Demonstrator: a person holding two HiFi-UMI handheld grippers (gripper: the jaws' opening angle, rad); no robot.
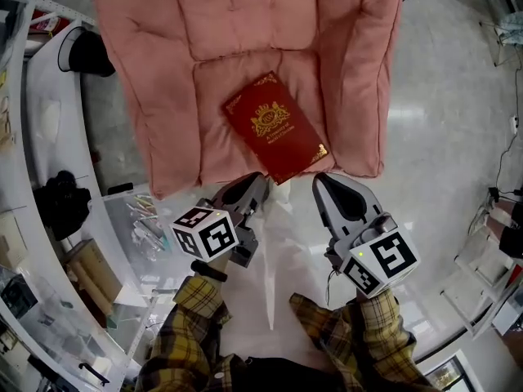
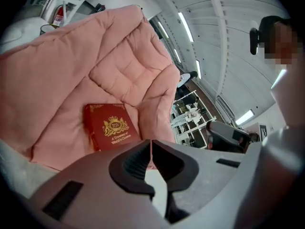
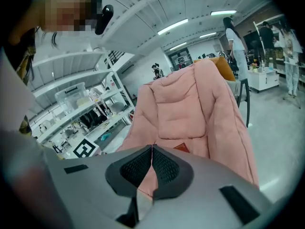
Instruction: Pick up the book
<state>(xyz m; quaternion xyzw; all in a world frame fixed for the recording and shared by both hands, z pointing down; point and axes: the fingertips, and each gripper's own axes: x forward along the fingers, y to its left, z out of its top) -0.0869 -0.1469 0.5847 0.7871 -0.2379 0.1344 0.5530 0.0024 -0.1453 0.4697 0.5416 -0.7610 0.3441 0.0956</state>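
A dark red book [image 1: 275, 126] with a gold crest lies flat on the seat of a pink padded chair [image 1: 245, 23], its near corner close to the seat's front edge. The left gripper view shows the book [image 2: 109, 126] ahead and to the left; in the right gripper view only a red corner of the book [image 3: 181, 148] peeks over the jaws. My left gripper [image 1: 260, 181] is shut and empty just in front of the seat edge. My right gripper [image 1: 319, 183] is also shut with nothing in it, beside the book's near corner.
White shelving with bags and boxes [image 1: 49, 243] curves along the left. The pale glossy floor [image 1: 441, 137] spreads to the right of the chair. People stand by a table [image 3: 267, 56] far behind the chair. The person's plaid sleeves [image 1: 359, 333] fill the bottom.
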